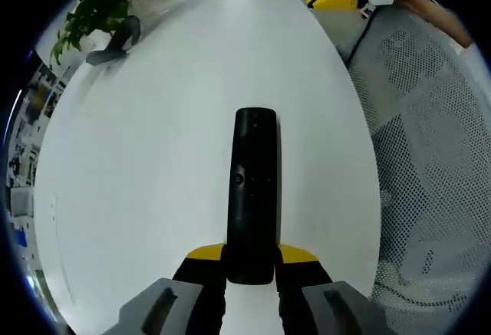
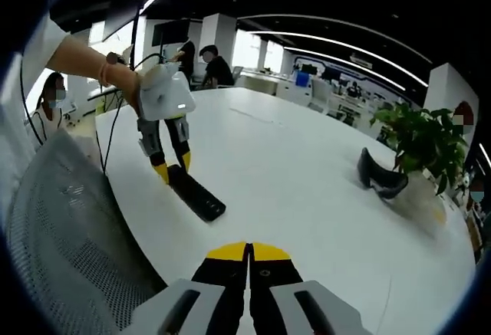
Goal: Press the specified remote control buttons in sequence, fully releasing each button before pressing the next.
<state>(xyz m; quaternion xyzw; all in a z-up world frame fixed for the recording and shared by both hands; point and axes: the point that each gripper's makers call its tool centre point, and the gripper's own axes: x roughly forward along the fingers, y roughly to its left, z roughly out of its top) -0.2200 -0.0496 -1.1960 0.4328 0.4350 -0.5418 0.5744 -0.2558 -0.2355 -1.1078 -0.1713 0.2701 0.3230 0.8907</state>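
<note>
Left gripper (image 1: 249,262) clamps the near end of the black remote (image 1: 254,189), which lies flat on the white table (image 1: 153,159); in the right gripper view that gripper (image 2: 173,168) holds the remote (image 2: 196,193) near the table edge. Right gripper (image 2: 248,252), jaws together, hovers well apart. Judgement: hold the remote level, press with the closed tip, lift fully clear. Plant pot (image 2: 418,189), far side: leafy plant (image 2: 418,139) inside.

I am seeing a black remote control (image 1: 254,197) lying on a plain white table (image 1: 153,166), yellow tips showing on my black-and-grey left gripper (image 1: 252,262) and right gripper (image 2: 248,252), a green-leaved plant (image 2: 420,140), and grey perforated mesh on a chair (image 1: 430,174).
</note>
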